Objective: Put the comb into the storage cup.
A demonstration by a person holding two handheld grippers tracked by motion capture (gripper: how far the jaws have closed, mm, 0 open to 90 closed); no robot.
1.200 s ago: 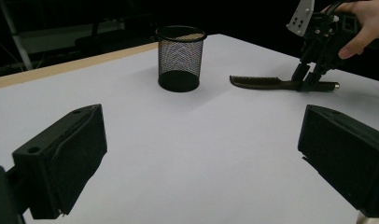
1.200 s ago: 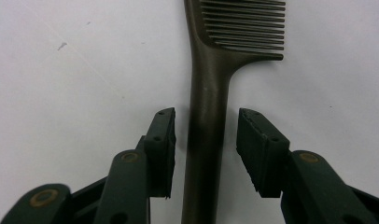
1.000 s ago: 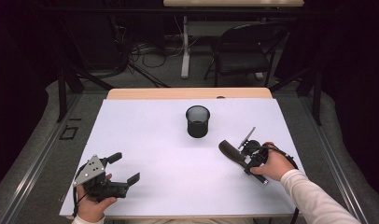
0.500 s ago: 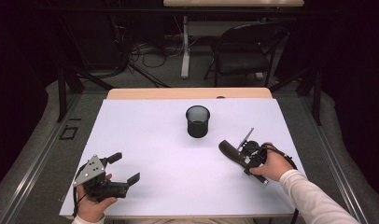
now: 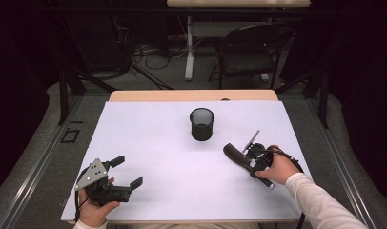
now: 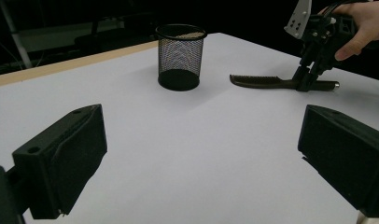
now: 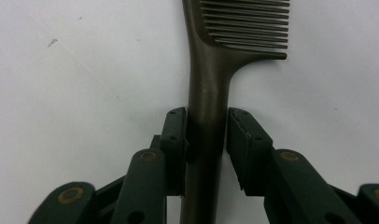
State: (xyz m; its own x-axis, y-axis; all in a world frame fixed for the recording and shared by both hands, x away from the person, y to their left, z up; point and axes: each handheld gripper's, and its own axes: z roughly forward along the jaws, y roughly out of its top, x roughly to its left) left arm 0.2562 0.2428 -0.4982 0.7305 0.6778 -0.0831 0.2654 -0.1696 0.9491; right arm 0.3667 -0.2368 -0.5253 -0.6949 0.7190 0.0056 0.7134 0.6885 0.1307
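Black and idle, the left claw (image 5: 126,171) sits low at the near left corner of the desk (image 5: 148,133), its jaws standing wide apart with nothing between them; held level and aimed across the sheet, it looks parked there to keep out of the way while leaving its camera a clean line on the work. Toward the middle, slightly to the far side, a black wire-mesh cup (image 5: 202,123) stands upright with its mouth open, well apart from both claws, which by my judgement makes it the likely place for the comb to end up. Further right lies the brown comb (image 5: 235,154), flat on the sheet, teeth end pointing toward the cup and handle toward the person. The right claw (image 5: 251,164) straddles that handle (image 7: 207,116) just behind the teeth; its jaws have just been closing, and in the right gripper view the left pad appears to meet the handle while a thin gap seems to remain at the right pad, so I judge the grip not yet firm. Taking it by the narrow neck should keep the teeth free. The surface is a plain white sheet over a wooden top, whose bare strip shows at the far edge. Beyond is a dim room with a folding chair (image 5: 251,52), loose cables on the floor and another table's leg.
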